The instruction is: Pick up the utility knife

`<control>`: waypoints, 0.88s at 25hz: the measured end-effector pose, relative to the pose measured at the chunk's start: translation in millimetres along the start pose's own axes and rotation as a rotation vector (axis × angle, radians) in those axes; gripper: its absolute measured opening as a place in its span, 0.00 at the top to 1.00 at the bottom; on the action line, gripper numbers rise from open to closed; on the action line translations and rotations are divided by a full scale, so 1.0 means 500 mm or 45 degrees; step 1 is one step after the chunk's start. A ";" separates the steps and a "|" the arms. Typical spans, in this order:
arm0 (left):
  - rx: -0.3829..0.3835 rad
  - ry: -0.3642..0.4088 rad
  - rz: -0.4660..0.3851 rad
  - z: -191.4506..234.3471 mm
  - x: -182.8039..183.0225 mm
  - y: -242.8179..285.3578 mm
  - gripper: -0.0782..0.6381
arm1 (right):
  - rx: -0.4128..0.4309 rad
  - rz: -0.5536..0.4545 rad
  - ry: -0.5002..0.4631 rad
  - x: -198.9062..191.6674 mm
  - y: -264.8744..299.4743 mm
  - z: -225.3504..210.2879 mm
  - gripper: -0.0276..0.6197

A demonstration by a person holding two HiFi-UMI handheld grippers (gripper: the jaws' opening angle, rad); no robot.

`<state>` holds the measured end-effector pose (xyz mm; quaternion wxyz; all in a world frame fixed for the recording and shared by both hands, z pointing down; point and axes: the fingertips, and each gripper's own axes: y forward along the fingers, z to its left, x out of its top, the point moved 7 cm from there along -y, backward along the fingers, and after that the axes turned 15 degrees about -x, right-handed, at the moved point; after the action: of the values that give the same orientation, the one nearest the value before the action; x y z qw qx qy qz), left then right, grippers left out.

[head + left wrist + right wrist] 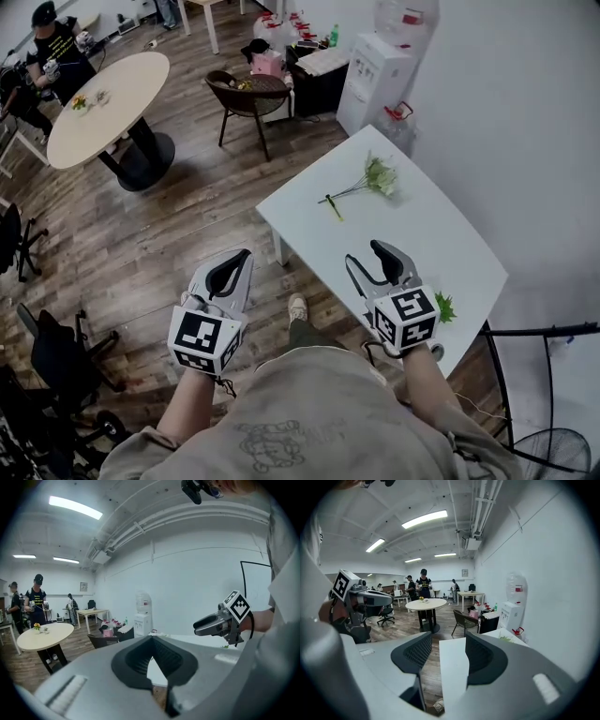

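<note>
No utility knife shows in any view. My left gripper (pixel 238 256) hangs over the wooden floor, left of the white table (pixel 422 239), its jaws met at the tips with nothing between them (pixel 151 639). My right gripper (pixel 366 253) is over the table's near left edge, jaws apart and empty (pixel 448 641). Each gripper appears in the other's view: the right gripper (pixel 206 624) and the left gripper (pixel 386 600). On the table lie a green flower sprig (pixel 364 185) at the far end and a small green leafy piece (pixel 443 307) beside my right gripper.
A water dispenser (pixel 376 80) stands past the table's far end, with a brown chair (pixel 246 94) and clutter beside it. A round table (pixel 101 97) with a person (pixel 54 47) is at far left. Office chairs (pixel 56 361) stand lower left, a fan (pixel 555 459) lower right.
</note>
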<state>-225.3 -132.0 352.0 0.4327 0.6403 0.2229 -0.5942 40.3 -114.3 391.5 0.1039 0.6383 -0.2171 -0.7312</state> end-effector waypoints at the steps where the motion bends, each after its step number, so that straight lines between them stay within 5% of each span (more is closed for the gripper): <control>1: 0.000 0.003 0.015 0.019 0.002 0.024 0.89 | -0.003 0.021 0.001 -0.001 0.026 -0.012 0.59; 22: -0.200 -0.049 0.370 0.273 -0.037 0.418 0.89 | -0.006 0.301 0.049 -0.058 0.420 -0.134 0.61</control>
<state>-139.3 -349.6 441.0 0.5670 0.6186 0.1653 -0.5182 84.4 -299.8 505.7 0.1951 0.6219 -0.2873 -0.7019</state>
